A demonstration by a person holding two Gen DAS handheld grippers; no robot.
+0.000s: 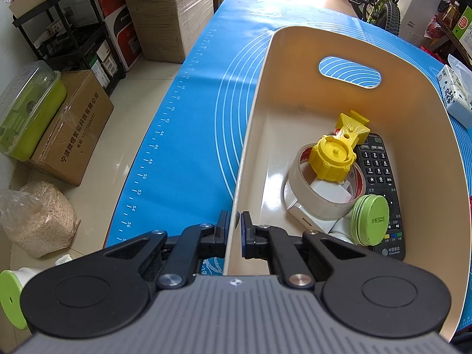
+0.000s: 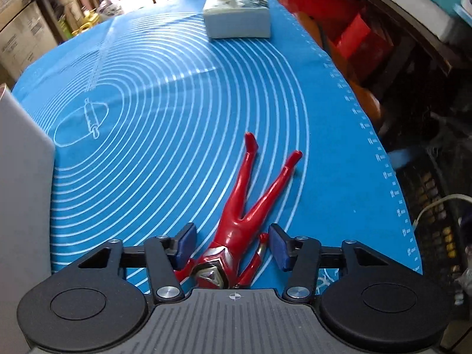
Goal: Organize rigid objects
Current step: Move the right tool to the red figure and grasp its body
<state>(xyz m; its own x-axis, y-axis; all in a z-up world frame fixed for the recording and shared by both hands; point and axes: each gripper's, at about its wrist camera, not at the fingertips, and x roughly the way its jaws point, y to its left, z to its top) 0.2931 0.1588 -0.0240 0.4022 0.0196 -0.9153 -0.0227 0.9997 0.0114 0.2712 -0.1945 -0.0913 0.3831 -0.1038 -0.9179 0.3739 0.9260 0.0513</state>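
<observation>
Our left gripper (image 1: pixel 235 221) is clamped on the near wall of the bin (image 1: pixel 256 94), one finger outside over the mat (image 1: pixel 183 135) and one finger inside, with the thin cream wall pinched between the pads. Ahead of these jaws and to their right, on the bin floor, we see a tape roll (image 1: pixel 320 188) with a yellow plastic piece (image 1: pixel 334 159) resting on its far edge. Under and inside the roll lies a white block (image 1: pixel 303 216). Just right of the roll a green tin (image 1: pixel 371 219) stands on edge, leaning over a black remote (image 1: pixel 382 177) that lies along the right wall. Beyond the bin's right wall, a tissue pack (image 1: pixel 455 94) sits on the mat.

Our right gripper (image 2: pixel 233 243) points steeply down at the mat (image 2: pixel 177 118), its jaws partly open and straddling a red figure (image 2: pixel 236 215). The figure lies flat, torso between the blue pads (image 2: pixel 278 246), legs splayed away from the jaws and head back under the gripper body. We see a gap between each pad and the figure's body, so nothing is gripped; one small arm lies close by the right pad. Far ahead of these jaws the tissue pack (image 2: pixel 239 14) rests near the mat's far edge. To the left of the jaws, the grey outer wall of the bin (image 2: pixel 23 177) rises beside the mat.
</observation>
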